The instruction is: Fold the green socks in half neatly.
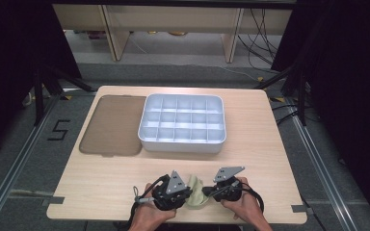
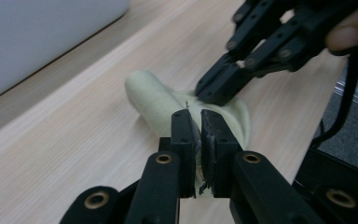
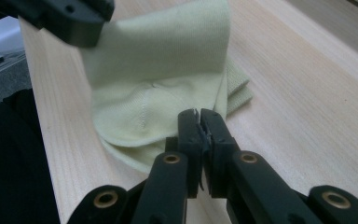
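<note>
Two grippers at the near edge of the worktop (image 1: 250, 144), both clamped on one pale yellow-green cloth (image 1: 196, 190) between them: left gripper (image 2: 200, 122) with jaws pressed together on a fold of it, right gripper (image 3: 199, 122) likewise pinched shut on its hem. Cloth partly rolled and bunched, one end lifted off the wood, the rest resting on it. Farther back, well apart: white compartment tray (image 1: 183, 139), and just beside it on the left a flat brown lid (image 1: 112, 126).
</note>
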